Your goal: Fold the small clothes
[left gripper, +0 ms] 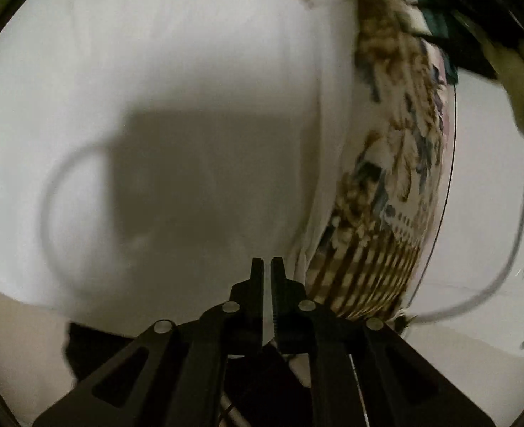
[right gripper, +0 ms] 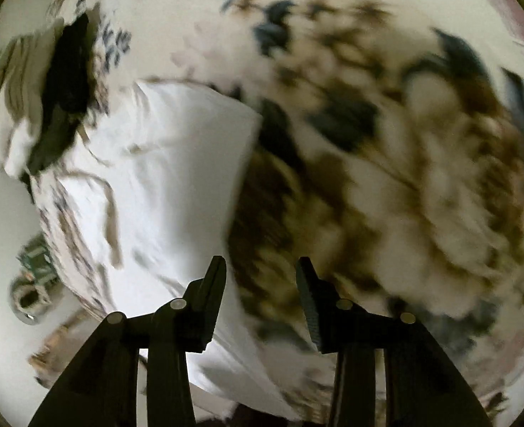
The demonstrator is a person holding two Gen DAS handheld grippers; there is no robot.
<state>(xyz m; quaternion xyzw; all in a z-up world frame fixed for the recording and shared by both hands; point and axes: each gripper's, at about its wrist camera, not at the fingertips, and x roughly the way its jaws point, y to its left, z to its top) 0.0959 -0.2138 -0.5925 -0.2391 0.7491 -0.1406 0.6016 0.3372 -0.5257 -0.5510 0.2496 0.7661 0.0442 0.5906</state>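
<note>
Left hand-held gripper (left gripper: 267, 267) clenched, fingers nearly touching with only a thin slit between them; whether any fabric is pinched in that slit cannot be told; it points down at a white cloth (left gripper: 176, 114) that fills most of the left wrist view, with the gripper's own shadow across the cloth; a floral patterned sheet (left gripper: 397, 178) with brown and dark-blue print and a striped border lies just right of the white cloth, its edge tucked under it; a thin grey cable (left gripper: 503, 270) curves over the pale surface at right; a dark piece of fabric (left gripper: 95, 348) shows at lower left under the cloth edge, blurred.

Right hand-held gripper (right gripper: 260, 284) released, jaws standing apart, nothing pressed between the pads; it hangs over the boundary where the white cloth (right gripper: 169, 163) meets the floral sheet (right gripper: 404, 178); the cloth lies spread on the sheet, left of the fingers, one corner pointing up-right; a black item (right gripper: 66, 85) rests near the upper left; a small round metallic object (right gripper: 27, 299) at left edge, too blurred to identify; whole view is motion-blurred.
</note>
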